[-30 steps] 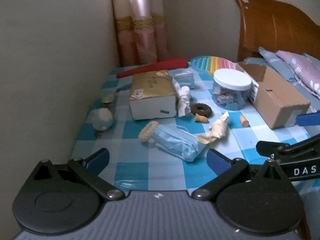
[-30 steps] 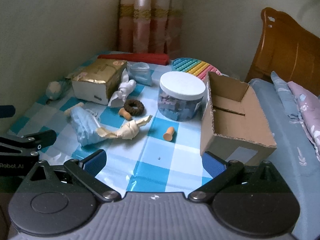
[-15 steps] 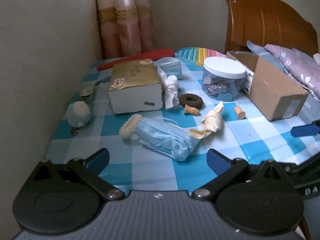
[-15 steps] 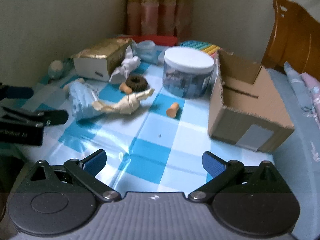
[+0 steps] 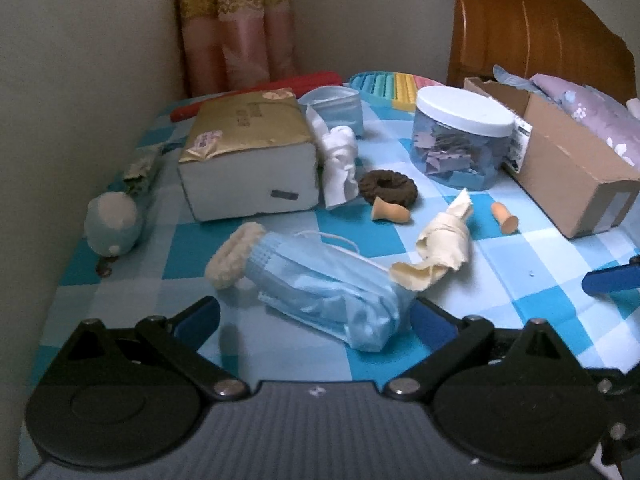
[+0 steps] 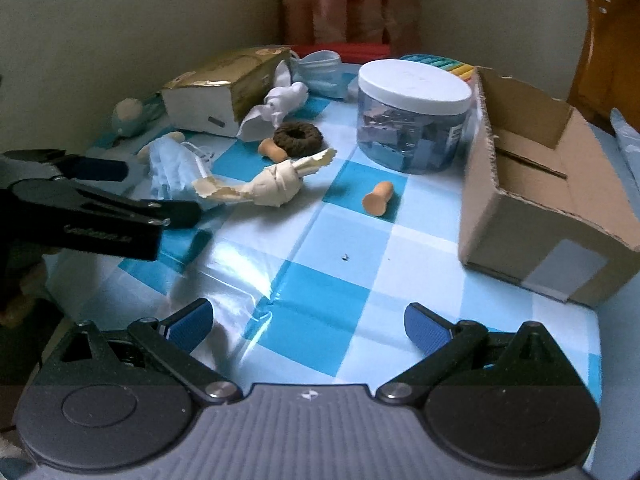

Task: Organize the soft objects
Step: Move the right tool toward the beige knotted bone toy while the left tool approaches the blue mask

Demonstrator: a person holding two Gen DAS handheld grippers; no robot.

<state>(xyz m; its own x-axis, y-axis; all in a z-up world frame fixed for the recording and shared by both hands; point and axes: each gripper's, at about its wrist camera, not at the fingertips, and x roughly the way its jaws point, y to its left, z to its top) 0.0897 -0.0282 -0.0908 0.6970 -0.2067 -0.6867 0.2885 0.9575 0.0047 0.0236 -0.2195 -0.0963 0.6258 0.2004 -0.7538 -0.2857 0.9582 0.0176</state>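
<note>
Soft items lie scattered on the blue checked tablecloth [image 5: 532, 252]. A folded light-blue face mask [image 5: 328, 288] sits right in front of my open left gripper [image 5: 316, 320], partly between its fingers, with a cream fuzzy ring [image 5: 232, 256] at its far end. A knotted cream cloth [image 5: 444, 240] [image 6: 276, 188], a brown scrunchie [image 5: 387, 186] [image 6: 298, 138], two orange earplugs [image 5: 390, 212] [image 6: 378, 198] and white tissue [image 5: 338, 164] lie beyond. My right gripper [image 6: 308, 324] is open over bare cloth, empty. The open cardboard box [image 6: 536, 184] stands at right.
A gold-topped tissue box [image 5: 248, 152], a clear jar with a white lid [image 6: 414, 116] and a second mask [image 5: 334, 106] stand further back. A small plush ball [image 5: 114, 222] lies near the wall at left. A bed with pillows [image 5: 588, 108] lies at right.
My left gripper has moved forward and down towards the blue mask, which now lies at its fingertips. My right gripper has dropped lower and closer to the table.
</note>
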